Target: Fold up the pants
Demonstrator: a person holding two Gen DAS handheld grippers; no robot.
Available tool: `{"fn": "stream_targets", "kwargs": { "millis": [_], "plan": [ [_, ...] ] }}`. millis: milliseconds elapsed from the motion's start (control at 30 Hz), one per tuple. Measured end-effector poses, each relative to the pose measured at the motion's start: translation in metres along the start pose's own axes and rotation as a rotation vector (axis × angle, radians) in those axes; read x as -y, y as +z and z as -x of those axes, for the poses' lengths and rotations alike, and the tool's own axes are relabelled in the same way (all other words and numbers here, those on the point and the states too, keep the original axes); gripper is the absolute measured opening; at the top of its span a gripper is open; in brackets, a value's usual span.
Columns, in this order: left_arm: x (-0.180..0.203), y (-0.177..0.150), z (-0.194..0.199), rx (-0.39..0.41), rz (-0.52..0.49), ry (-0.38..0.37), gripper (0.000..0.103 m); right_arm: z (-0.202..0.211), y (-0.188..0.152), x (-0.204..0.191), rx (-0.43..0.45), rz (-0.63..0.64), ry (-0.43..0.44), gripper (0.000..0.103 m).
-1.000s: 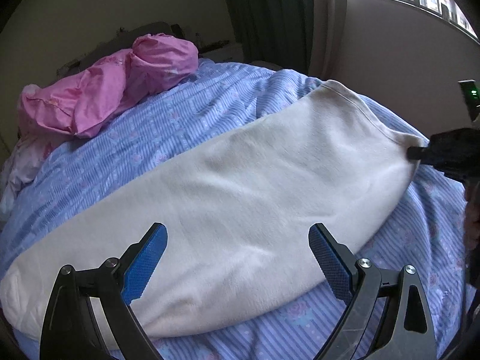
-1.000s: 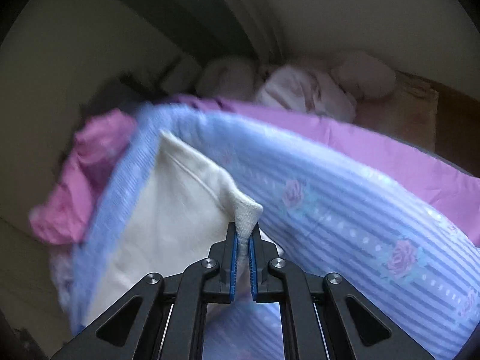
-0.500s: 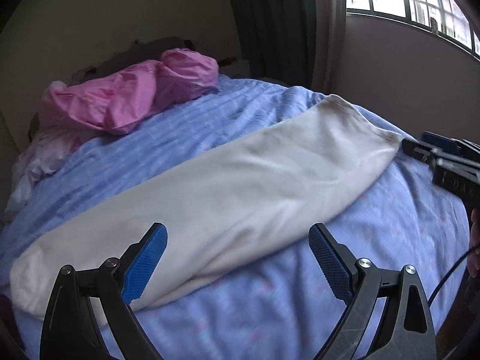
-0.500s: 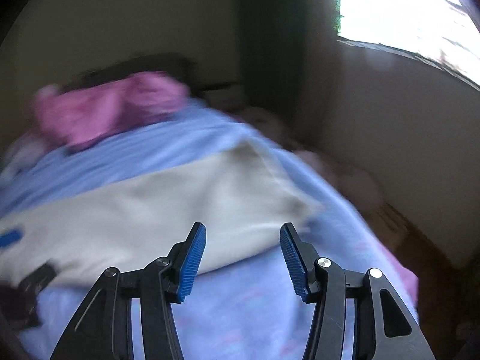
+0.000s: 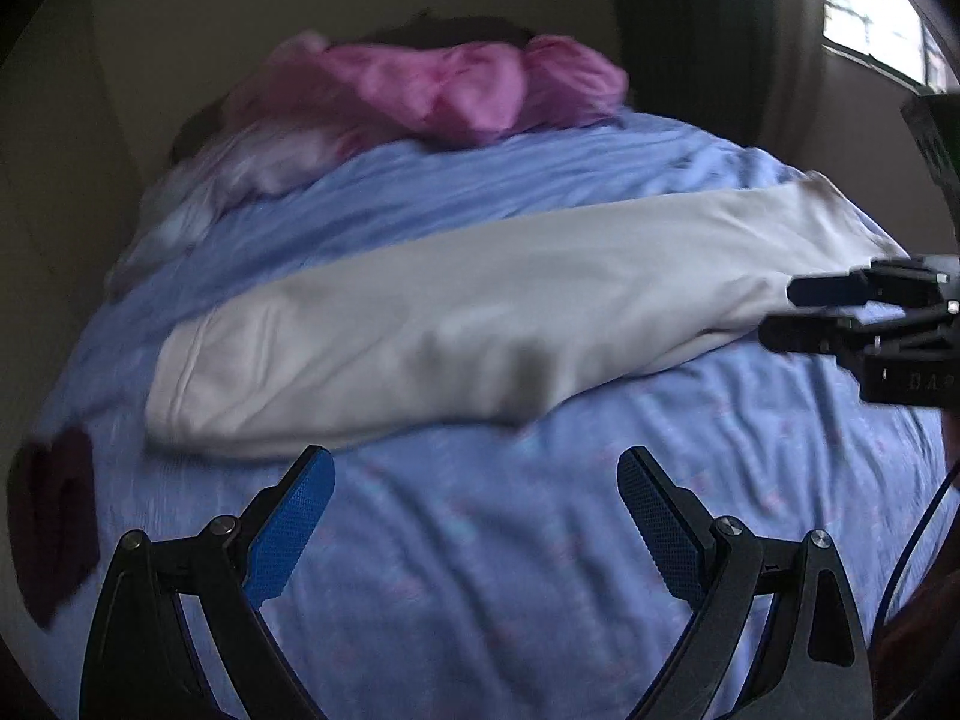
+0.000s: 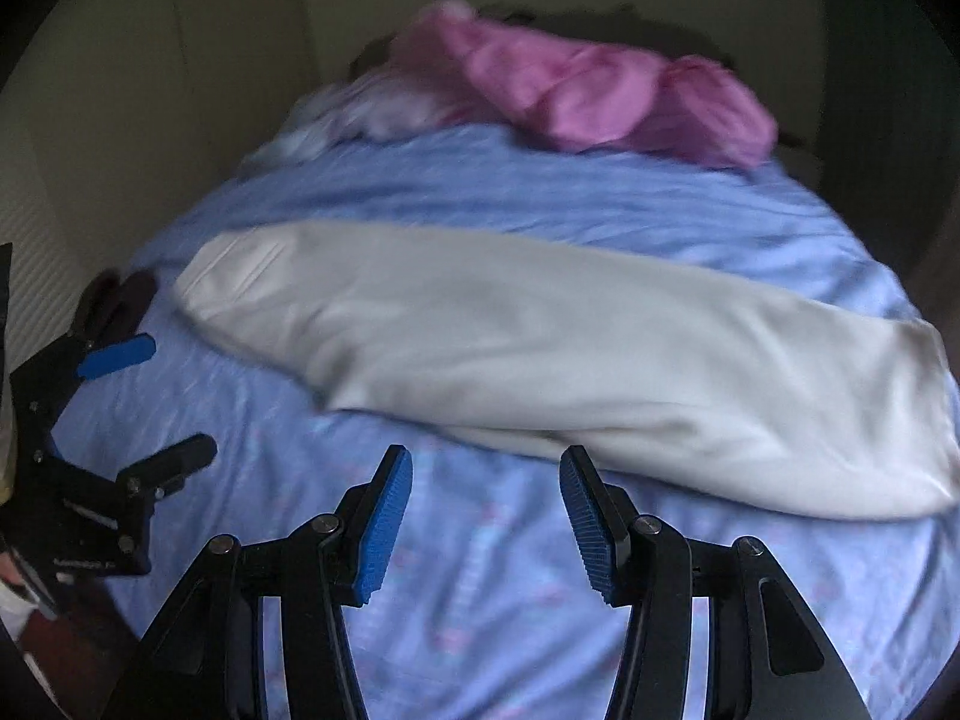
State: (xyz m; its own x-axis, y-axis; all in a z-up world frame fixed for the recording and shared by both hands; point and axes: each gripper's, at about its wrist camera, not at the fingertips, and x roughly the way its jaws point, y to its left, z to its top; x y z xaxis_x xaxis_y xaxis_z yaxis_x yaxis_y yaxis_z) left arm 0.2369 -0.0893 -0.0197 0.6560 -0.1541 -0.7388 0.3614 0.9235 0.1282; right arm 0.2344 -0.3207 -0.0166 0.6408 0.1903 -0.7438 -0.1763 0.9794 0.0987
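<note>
The cream pants [image 5: 480,312] lie as one long folded band across the blue bed cover [image 5: 510,570], also seen in the right wrist view [image 6: 570,348]. My left gripper [image 5: 474,516] is open and empty, held above the cover just in front of the pants' near edge. My right gripper [image 6: 486,516] is open and empty, also above the cover in front of the pants. The right gripper shows in the left wrist view [image 5: 780,312] beside the pants' right end. The left gripper shows in the right wrist view [image 6: 162,402] near the pants' left end.
A crumpled pink blanket [image 5: 456,84] and pale bedding [image 5: 252,162] lie at the bed's far side against the wall. A dark object [image 5: 54,516] sits at the bed's left edge. A window [image 5: 876,24] and dark curtain are at the right.
My right gripper let go of the pants' corner, opened and swung round to face the bed. Both grippers pulled back from the pants, which now lie flat.
</note>
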Motion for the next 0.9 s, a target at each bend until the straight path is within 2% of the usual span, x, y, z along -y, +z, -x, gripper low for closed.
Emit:
{"fn": "stream_targets", "kwargs": {
  "millis": [233, 333, 433, 633, 767, 900],
  "plan": [
    [-0.043, -0.026, -0.014, 0.008, 0.024, 0.026, 0.097, -0.057, 0.002, -0.070, -0.119, 0.051, 0.087, 0.053],
    [-0.054, -0.029, -0.029, -0.018, 0.042, 0.014, 0.097, -0.085, -0.001, -0.094, -0.171, 0.085, 0.125, 0.052],
    [-0.059, -0.033, -0.039, -0.032, 0.056, 0.026, 0.097, -0.105, -0.003, -0.113, -0.175, 0.129, 0.114, 0.052],
    [-0.062, -0.030, -0.038, -0.018, 0.071, 0.002, 0.097, -0.139, -0.002, -0.115, -0.215, 0.081, 0.095, 0.051],
    [-0.064, -0.029, -0.037, -0.013, 0.084, 0.000, 0.097, -0.151, 0.001, -0.110, -0.224, 0.044, 0.123, 0.051],
    [-0.065, -0.028, -0.036, -0.010, 0.100, -0.005, 0.097, -0.146, 0.015, -0.116, -0.174, 0.052, 0.132, 0.051]
  ]
}}
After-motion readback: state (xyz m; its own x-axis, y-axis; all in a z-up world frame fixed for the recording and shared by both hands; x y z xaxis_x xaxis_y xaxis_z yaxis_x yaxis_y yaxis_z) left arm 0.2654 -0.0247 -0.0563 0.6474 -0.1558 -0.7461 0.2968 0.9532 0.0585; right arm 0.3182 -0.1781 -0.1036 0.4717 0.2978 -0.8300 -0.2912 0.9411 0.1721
